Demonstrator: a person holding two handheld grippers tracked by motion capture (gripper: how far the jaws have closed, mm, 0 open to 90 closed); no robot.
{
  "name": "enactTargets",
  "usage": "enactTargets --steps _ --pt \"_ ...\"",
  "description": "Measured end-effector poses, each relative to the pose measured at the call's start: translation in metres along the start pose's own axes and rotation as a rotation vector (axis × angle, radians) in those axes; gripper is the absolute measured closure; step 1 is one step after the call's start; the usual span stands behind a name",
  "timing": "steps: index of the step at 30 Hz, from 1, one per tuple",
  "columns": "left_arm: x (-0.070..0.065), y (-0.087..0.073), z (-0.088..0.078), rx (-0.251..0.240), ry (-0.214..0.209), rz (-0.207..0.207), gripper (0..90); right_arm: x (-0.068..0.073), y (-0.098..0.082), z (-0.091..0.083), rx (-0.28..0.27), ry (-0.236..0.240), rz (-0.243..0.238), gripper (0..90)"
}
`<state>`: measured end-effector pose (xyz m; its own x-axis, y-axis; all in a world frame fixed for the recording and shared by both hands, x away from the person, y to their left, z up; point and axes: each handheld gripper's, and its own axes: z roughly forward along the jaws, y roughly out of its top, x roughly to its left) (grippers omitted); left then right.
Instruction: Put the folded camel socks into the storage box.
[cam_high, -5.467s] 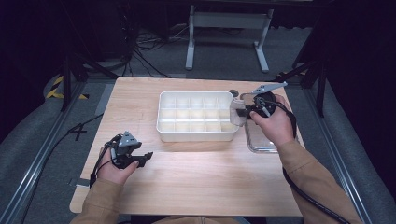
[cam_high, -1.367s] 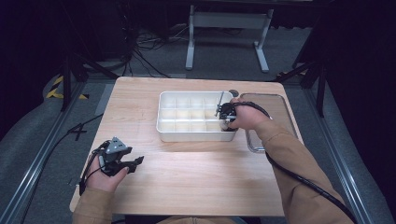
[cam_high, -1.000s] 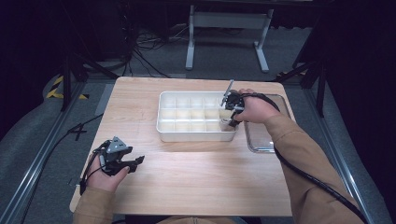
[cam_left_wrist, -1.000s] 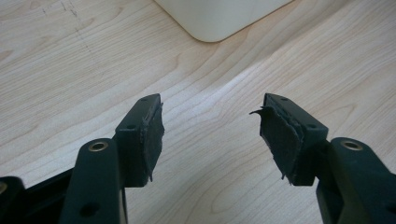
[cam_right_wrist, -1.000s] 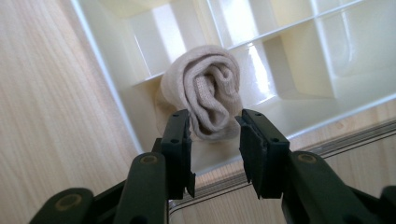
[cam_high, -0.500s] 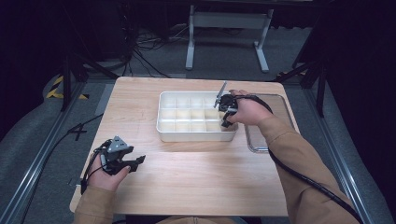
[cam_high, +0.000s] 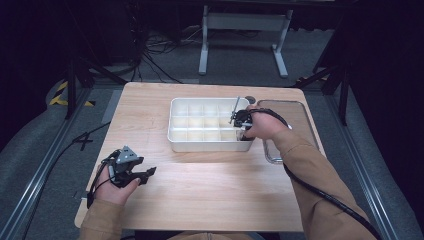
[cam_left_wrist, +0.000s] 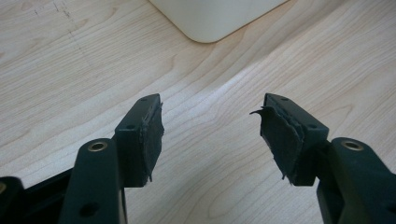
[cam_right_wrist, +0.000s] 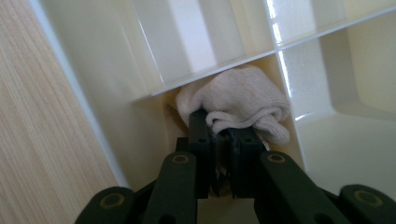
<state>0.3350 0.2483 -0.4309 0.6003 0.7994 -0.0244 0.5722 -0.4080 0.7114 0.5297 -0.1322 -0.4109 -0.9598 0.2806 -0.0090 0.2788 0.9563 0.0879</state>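
A white divided box (cam_high: 180, 145) stands in the middle of the wooden table. My right gripper (cam_high: 241, 129) reaches down into its near right corner compartment. There its jaws have just been closing and now pinch a fold of a white cloth (cam_right_wrist: 238, 100) bunched against the divider. In the right gripper view, the right gripper (cam_right_wrist: 223, 125) has almost no gap between its pads. My left gripper (cam_high: 148, 173) rests on the table at the front left, open and empty. In the left gripper view, that gripper (cam_left_wrist: 210, 119) points toward a corner of the box (cam_left_wrist: 210, 18).
A clear flat tray (cam_high: 300, 117) lies on the table just right of the box, partly under my right forearm. Bare wood (cam_high: 210, 190) spreads between the box and the table's front edge. Cables and a stand are on the floor beyond the table.
My right hand has come from the clear tray over to the box and sunk into the near right compartment, jaws closing onto the cloth. The left hand has stayed still for the last second.
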Motion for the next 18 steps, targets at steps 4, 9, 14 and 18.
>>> enactTargets --steps 4,9,14,18 --pt "-0.001 0.000 0.001 0.001 -0.003 -0.009 39.4 0.000 0.002 0.002 0.020 0.011 0.013 81.2" --pt "-0.001 0.000 0.001 0.005 -0.006 -0.016 39.4 0.002 -0.001 -0.007 -0.023 -0.006 0.016 74.6" --pt "-0.001 0.001 0.002 0.000 -0.003 -0.001 39.4 0.003 -0.011 -0.031 -0.098 -0.003 0.066 65.2" --pt "-0.001 0.001 0.001 -0.002 -0.003 0.001 39.4 0.007 -0.021 -0.048 -0.163 -0.029 0.075 65.9"
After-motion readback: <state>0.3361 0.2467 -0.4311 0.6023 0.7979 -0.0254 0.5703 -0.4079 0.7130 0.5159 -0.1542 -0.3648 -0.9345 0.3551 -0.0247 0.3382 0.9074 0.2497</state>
